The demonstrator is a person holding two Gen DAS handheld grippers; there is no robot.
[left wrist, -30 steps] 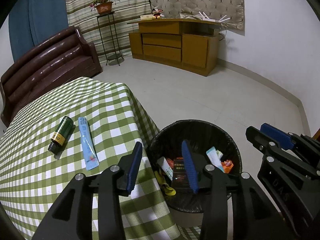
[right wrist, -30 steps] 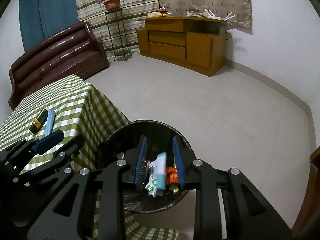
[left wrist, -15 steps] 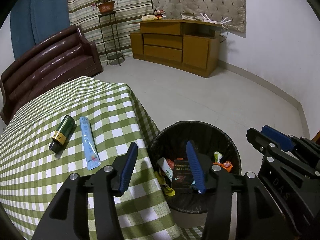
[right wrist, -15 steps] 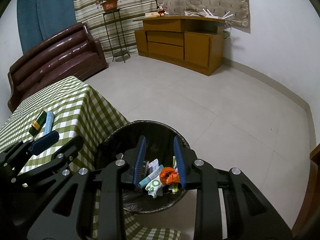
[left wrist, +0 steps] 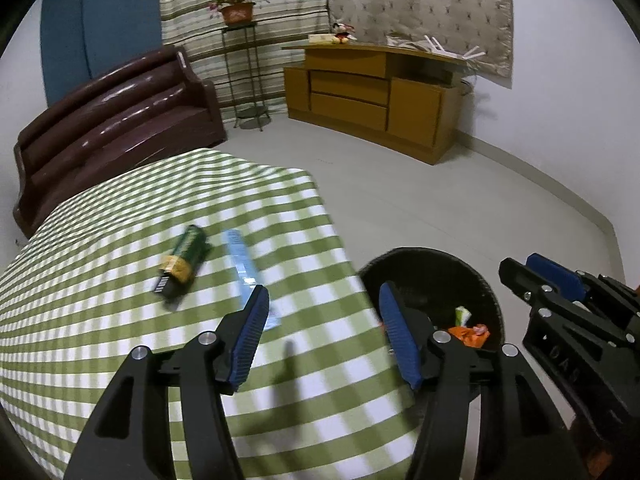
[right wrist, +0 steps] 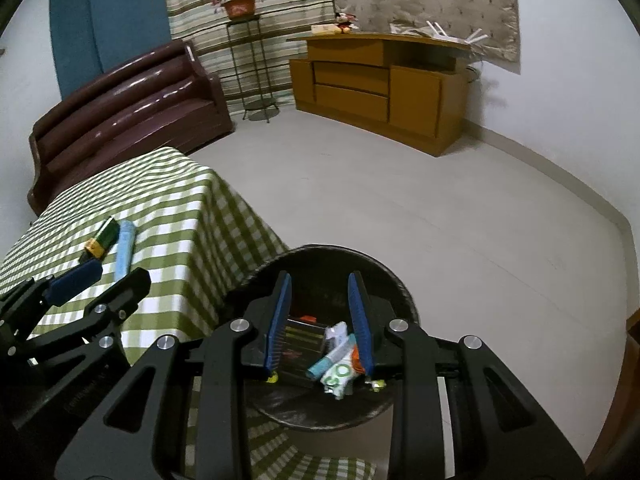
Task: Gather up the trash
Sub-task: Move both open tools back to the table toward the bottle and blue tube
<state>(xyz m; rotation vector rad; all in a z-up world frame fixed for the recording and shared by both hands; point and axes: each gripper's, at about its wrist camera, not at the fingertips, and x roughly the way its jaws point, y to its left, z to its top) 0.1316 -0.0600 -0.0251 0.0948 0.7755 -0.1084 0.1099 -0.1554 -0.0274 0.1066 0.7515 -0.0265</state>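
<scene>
Lying side by side on the checked tablecloth (left wrist: 100, 320), long axes pointing away, the green tube (left wrist: 183, 261) and blue tube (left wrist: 249, 276) sat just beyond the empty, opening left gripper (left wrist: 323, 334), while the right gripper (right wrist: 320, 320), slightly parted and empty, hung over the bin (right wrist: 396, 292).

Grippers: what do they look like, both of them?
Both match. The left gripper and right gripper have matte black skeletal linkages with triangular cut-outs, round silver pivot bolts and blue ribbed pads on the fingers. Faint embossed lettering runs along one black link. No cables, hands or sleeves show.
</scene>
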